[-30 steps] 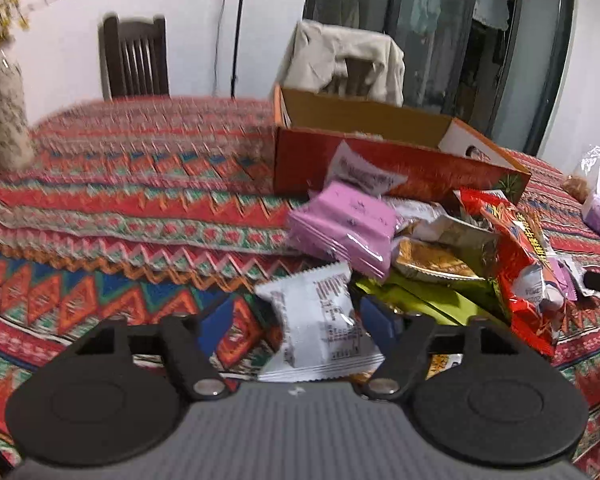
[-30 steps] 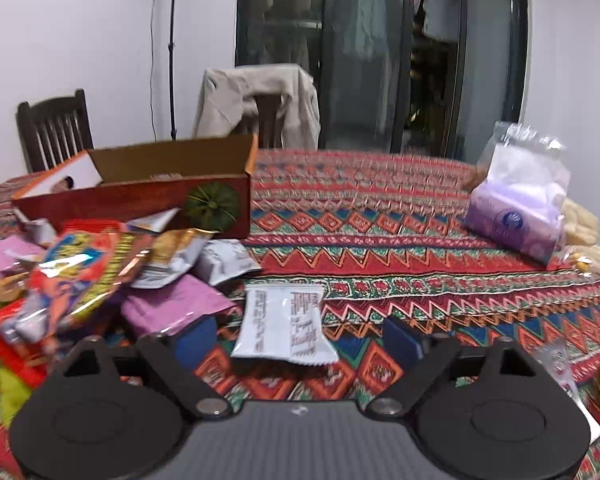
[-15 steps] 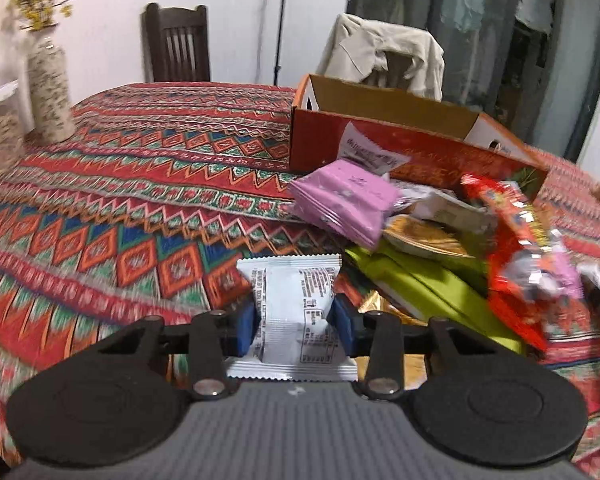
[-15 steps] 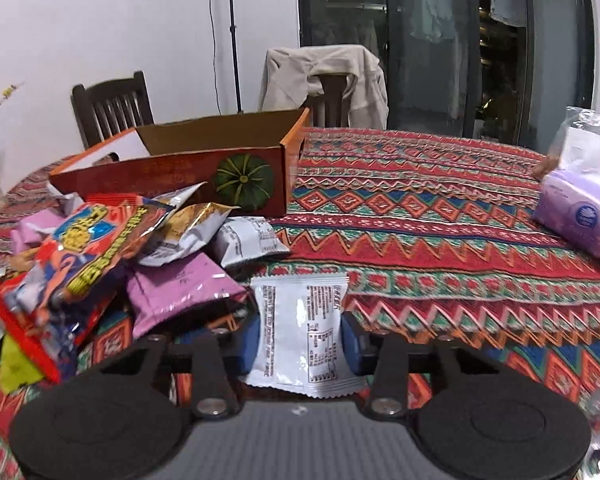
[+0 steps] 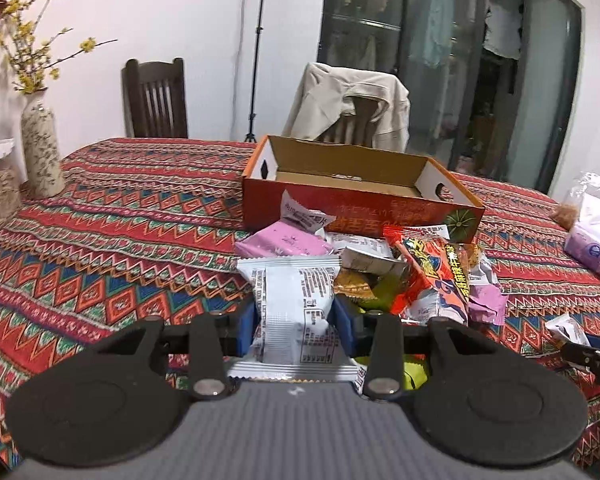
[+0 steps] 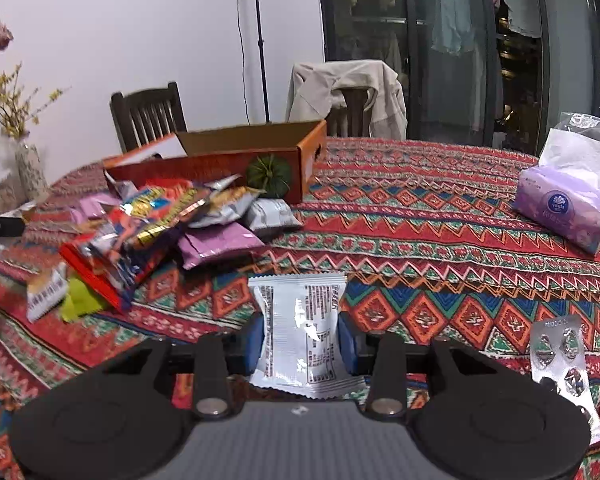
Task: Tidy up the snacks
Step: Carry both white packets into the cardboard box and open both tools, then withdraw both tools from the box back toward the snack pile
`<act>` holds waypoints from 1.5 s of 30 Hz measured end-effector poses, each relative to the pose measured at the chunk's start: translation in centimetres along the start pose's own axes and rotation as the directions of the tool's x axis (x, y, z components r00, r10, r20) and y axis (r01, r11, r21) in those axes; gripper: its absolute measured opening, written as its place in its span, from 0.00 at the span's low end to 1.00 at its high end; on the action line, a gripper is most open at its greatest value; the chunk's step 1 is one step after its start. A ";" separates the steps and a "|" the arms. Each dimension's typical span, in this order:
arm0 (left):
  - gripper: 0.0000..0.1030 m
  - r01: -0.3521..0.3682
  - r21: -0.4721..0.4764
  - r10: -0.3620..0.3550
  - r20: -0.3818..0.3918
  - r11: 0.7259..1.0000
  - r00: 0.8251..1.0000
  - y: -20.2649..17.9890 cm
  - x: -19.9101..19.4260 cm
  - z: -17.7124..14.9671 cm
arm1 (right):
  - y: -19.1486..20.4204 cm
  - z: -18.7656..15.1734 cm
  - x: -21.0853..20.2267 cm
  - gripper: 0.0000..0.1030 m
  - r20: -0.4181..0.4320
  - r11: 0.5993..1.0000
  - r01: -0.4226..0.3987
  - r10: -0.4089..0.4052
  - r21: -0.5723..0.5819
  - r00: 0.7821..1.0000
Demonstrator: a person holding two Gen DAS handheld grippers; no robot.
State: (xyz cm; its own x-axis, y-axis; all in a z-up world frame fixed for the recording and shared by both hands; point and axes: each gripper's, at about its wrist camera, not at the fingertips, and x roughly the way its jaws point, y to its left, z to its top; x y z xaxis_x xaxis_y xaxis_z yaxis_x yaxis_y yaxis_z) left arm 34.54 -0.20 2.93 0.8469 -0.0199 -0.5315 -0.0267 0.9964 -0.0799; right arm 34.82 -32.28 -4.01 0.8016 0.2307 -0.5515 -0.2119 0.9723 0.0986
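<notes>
Left gripper [image 5: 294,322]: we clamp a white packet [image 5: 292,300] mid-body, above the pile | right gripper [image 6: 300,346]: clamps another packet [image 6: 300,332] over the cloth [image 6: 420,240] | handling: light, soft, crinkly, slippery film; we judge sides best | goal: box [image 5: 352,200].

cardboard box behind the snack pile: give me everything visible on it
The cardboard box is a shallow open-top tray, orange-red printed outside with pale lettering on the long wall, plain brown inside. Each short end wall is white inside with a hand-hole cutout, and a green pumpkin picture marks one corner. It sits flat on the patterned tablecloth. A little of its floor shows, and that looks bare. A white snack packet leans on its front wall, with the pile crowding against it.
</notes>
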 end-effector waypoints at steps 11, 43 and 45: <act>0.40 0.149 0.080 -0.158 0.125 0.986 0.979 3.1 5.3 10.8 | 2.7 8.7 -2.5 0.37 0.213 0.996 -0.090 0.086 0.010 0.973; 0.66 0.074 0.284 -0.017 -0.199 0.956 0.980 0.3 33.1 22.6 | 7.0 27.1 36.6 0.72 -0.262 0.909 0.156 -0.270 -0.387 0.927; 0.70 0.082 0.266 -0.032 -0.186 0.960 0.982 0.3 30.7 23.6 | 6.8 27.8 34.7 0.72 -0.240 0.920 0.146 -0.244 -0.363 0.940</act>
State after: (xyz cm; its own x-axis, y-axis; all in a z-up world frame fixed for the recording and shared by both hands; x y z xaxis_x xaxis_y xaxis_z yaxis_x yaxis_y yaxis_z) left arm 73.05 1.40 6.47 0.7340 -0.0669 -0.6759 0.1852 0.9771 0.1044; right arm 76.74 -16.66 0.50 0.6709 -0.0297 -0.7409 -0.2805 0.9148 -0.2906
